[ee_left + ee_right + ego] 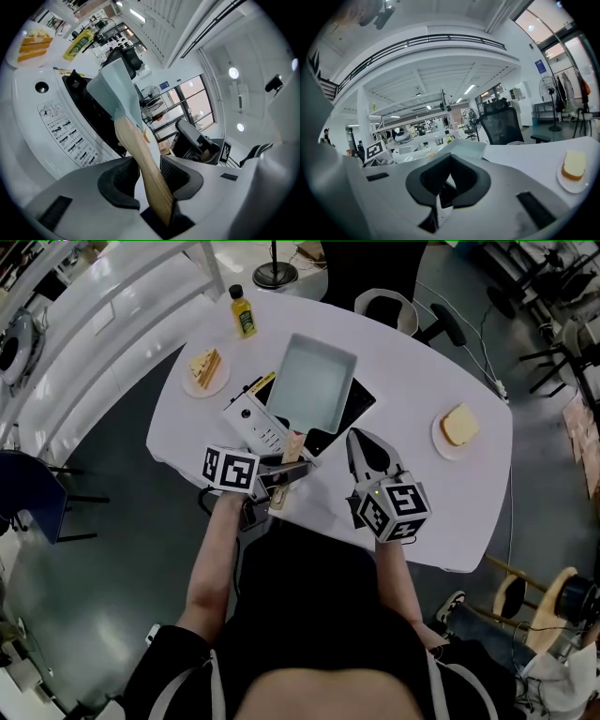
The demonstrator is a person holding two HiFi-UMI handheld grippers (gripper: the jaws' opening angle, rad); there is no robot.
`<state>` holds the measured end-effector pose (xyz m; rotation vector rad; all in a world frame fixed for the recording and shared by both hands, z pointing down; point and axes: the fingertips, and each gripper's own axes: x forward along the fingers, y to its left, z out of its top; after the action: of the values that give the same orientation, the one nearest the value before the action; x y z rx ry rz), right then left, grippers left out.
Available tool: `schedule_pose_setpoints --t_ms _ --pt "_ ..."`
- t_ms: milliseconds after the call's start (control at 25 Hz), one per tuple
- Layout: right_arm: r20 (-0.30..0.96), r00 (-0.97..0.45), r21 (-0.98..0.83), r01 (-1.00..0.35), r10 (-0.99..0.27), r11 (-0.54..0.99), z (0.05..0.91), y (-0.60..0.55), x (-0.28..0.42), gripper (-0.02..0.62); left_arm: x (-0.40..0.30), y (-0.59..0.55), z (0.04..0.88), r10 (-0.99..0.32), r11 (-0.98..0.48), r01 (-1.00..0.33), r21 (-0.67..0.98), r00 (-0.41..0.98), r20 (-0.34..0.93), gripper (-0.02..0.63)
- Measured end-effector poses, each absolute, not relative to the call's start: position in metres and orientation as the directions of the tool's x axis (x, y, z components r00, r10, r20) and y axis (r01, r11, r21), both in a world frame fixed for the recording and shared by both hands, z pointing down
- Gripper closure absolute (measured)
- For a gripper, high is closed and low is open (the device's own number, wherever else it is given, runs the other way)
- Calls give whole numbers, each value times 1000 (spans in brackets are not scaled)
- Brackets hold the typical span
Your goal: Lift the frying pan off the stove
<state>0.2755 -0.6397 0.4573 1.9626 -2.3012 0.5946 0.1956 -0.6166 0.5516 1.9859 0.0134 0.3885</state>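
Note:
A square pale-blue frying pan sits on a white portable stove with a black top, near the middle of the round table. Its wooden handle points toward me. My left gripper is shut on that handle; in the left gripper view the handle runs between the two pads, up to the pan over the stove. My right gripper rests just right of the stove, shut with nothing between its fingers. The right gripper view shows the pads meeting and the pan beyond them.
An oil bottle stands at the table's far edge. A plate with layered cake lies left of the stove, and a plate with bread lies at the right. An office chair stands beyond the table.

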Motion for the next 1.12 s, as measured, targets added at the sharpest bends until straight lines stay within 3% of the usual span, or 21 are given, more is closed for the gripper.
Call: schedule_pose_setpoints --t_ms 240,640,1120 --pt "267 -195 -235 -963 -944 133 446 -643 282 594 195 -619 521 102 -419 -133 898 976 192 469" --pt "222 -219 -200 -964 -950 176 425 -641 285 594 148 -644 471 -153 -499 -237 833 971 184 469" --pt "212 -232 -153 -967 -949 203 424 -639 290 594 67 -638 459 -383 -449 -366 815 903 195 469"
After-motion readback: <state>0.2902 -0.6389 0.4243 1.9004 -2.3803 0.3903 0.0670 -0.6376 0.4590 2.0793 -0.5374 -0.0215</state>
